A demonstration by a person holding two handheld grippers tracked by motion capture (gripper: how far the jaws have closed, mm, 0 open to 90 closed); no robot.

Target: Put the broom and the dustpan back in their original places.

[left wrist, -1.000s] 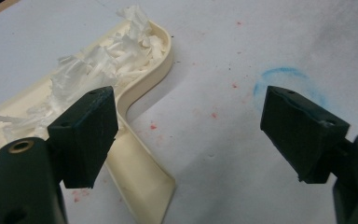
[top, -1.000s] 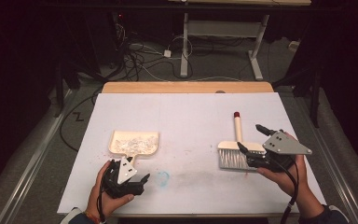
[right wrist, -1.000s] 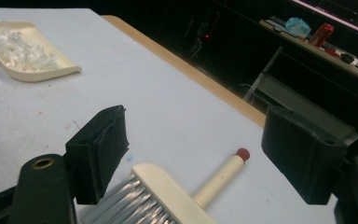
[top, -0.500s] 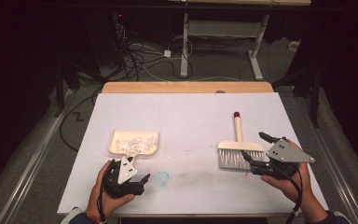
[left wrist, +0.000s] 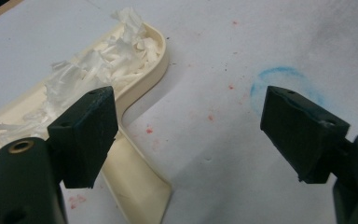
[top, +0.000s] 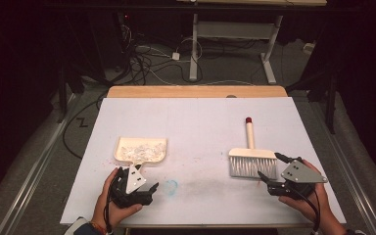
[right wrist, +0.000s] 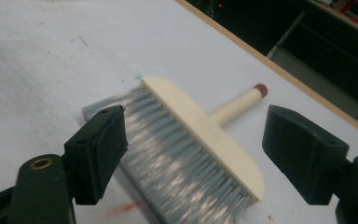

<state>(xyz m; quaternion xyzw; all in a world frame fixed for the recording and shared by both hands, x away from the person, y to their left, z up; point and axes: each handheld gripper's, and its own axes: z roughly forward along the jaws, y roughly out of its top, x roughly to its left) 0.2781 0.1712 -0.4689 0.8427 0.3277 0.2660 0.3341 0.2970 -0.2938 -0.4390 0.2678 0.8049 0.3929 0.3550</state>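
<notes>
A cream dustpan (top: 141, 149) holding white paper shreds lies at the front left of the table; its short handle points to the front edge. My left gripper (top: 142, 182) is open just in front of it. In the left gripper view (left wrist: 191, 130) the dustpan (left wrist: 140, 88) lies beside the left jaw, with nothing between the jaws. A brush (top: 250, 156) with grey bristles, a cream head and a red-tipped handle lies at the front right. My right gripper (top: 270, 166) is open at the bristles' near right corner. In the right gripper view (right wrist: 196, 154) the brush (right wrist: 200, 126) lies flat beyond the jaws.
A white sheet (top: 196, 122) covers the table, with a wooden strip (top: 196, 91) at its far edge. A blue chalk ring (top: 170, 186) and faint red specks mark the sheet between the grippers. Cables and desk legs are on the floor beyond the table.
My right gripper has drawn back toward the front edge, a little away from the brush, and stayed open. The left gripper, dustpan and brush have not moved.
</notes>
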